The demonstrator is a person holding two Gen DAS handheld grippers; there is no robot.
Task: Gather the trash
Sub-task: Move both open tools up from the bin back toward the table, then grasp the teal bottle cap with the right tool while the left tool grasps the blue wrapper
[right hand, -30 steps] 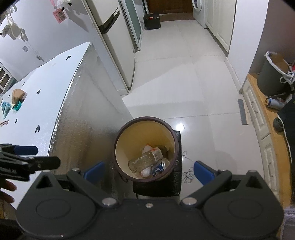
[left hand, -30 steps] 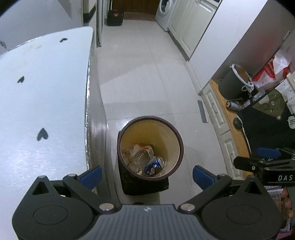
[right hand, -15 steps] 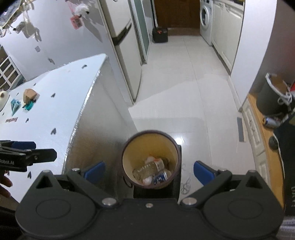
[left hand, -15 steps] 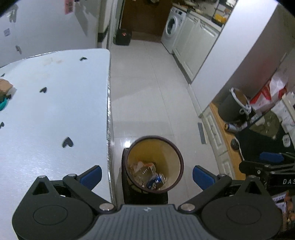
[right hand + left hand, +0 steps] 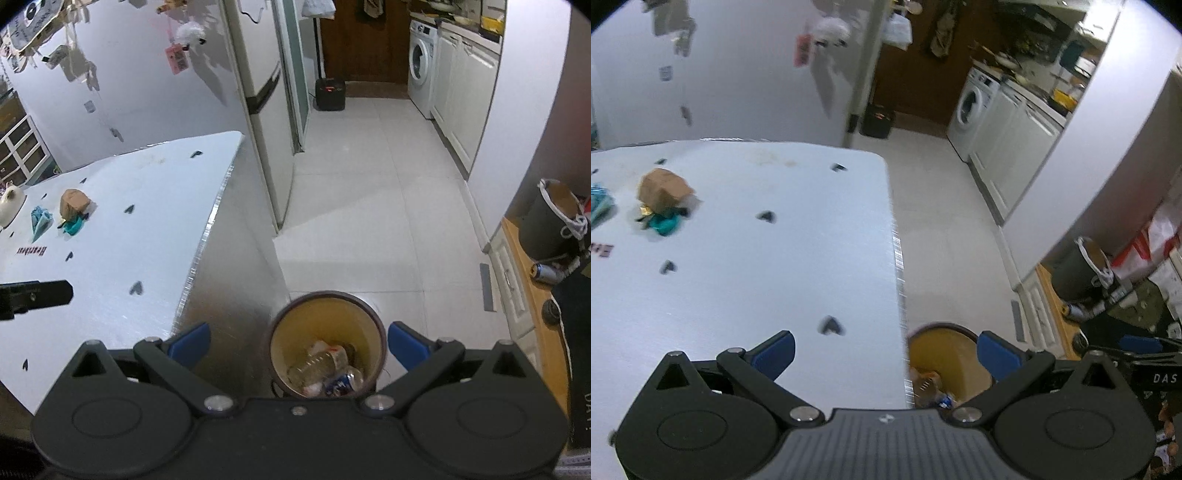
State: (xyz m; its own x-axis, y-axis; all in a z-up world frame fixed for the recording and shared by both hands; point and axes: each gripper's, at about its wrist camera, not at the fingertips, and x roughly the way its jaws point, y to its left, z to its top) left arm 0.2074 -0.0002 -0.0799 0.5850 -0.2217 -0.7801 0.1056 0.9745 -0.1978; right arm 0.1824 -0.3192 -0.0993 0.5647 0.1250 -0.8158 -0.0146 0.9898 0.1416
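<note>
The left gripper (image 5: 884, 352) is spread wide and holds nothing; it hangs over the near right edge of the table (image 5: 746, 280), with the bin (image 5: 947, 345) showing between its blue pads, low and to the right of the table edge; the view is blurred. The right gripper (image 5: 297, 341) is likewise released and empty; it hangs above the bin (image 5: 327, 332), which stands on the tiled floor (image 5: 369, 192) just beside the table's silver side.

In the bin lie a clear bottle (image 5: 317, 363), a blue can (image 5: 343, 382) and some white scraps, heaped at the bottom.

The trash left on the table sits far left: a crumpled brown paper ball (image 5: 74, 202) with a teal wrapper (image 5: 74, 226) touching its near side, and another teal wrapper (image 5: 40, 219) just left of these; the same brown ball (image 5: 663, 190) and teal wrapper (image 5: 665, 224) show in the left view. A white rounded object (image 5: 9, 203) lies at the far left edge; I cannot tell what it is.

A washer (image 5: 419, 61) stands at the far end of the floor; a dark bucket (image 5: 550, 221) stands at right on a wooden ledge.
</note>
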